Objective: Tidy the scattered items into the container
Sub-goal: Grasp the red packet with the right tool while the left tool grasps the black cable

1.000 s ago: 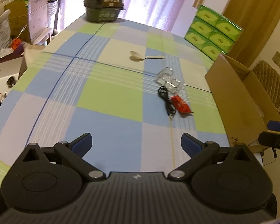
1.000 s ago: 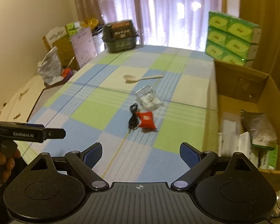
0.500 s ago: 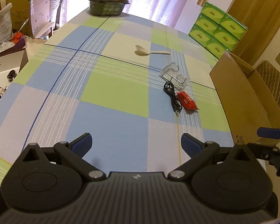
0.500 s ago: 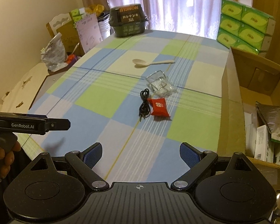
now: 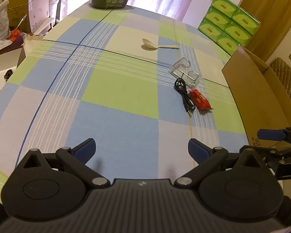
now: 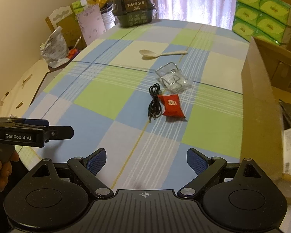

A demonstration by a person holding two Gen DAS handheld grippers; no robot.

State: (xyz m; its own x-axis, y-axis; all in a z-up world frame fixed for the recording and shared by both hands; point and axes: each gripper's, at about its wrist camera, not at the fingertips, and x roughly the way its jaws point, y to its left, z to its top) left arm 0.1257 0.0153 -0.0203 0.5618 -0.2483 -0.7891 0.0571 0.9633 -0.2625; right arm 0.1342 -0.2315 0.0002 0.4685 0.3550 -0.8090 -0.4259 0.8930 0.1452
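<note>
Red packet (image 6: 171, 104) well ahead of wide-spread right tongs (image 6: 146, 162).

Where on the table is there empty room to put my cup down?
The tablecloth is bare between the left edge and the black cable, and from the grippers up to the red packet. It is crowded where cable, packet and clear plastic case bunch together, with the spoon beyond, near the cardboard box.
</note>
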